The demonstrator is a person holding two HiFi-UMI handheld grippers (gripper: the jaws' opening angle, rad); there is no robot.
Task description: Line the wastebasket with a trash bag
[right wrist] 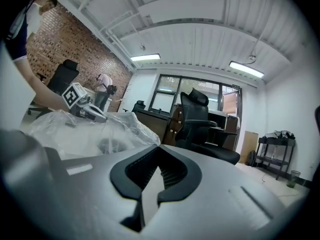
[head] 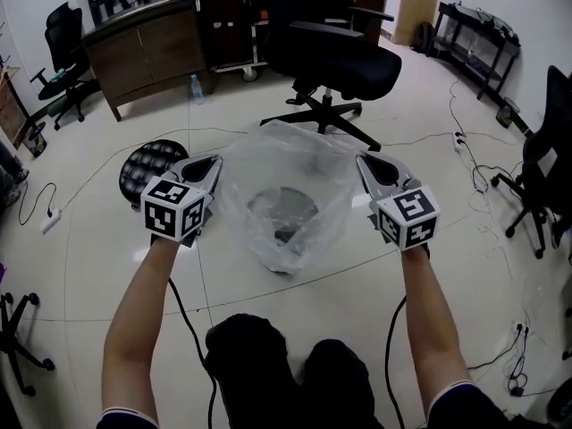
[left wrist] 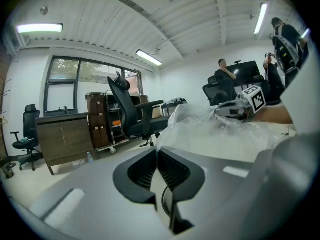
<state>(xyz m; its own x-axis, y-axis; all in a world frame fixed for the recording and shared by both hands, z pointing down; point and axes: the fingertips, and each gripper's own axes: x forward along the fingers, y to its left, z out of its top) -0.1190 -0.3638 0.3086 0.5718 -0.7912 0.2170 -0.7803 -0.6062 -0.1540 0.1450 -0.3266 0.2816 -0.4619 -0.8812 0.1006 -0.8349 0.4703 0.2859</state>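
Observation:
A clear plastic trash bag (head: 286, 181) hangs spread open between my two grippers. Through its film the small round wastebasket (head: 282, 214) shows on the floor, straight below the bag. My left gripper (head: 214, 163) is shut on the bag's left rim and my right gripper (head: 362, 160) is shut on its right rim. In the left gripper view the jaws (left wrist: 158, 152) meet, and the bag (left wrist: 210, 129) runs from them toward the other gripper (left wrist: 235, 109). The right gripper view shows its jaws (right wrist: 159, 148) closed with the bag (right wrist: 95, 134) reaching off to the left.
A black office chair (head: 335, 61) stands just beyond the bag. A black round ribbed object (head: 147, 164) lies on the floor by my left gripper. A wooden cabinet (head: 147, 47) and a water bottle (head: 195, 88) are far left. Cables (head: 478, 204) trail at right near another chair (head: 545, 177).

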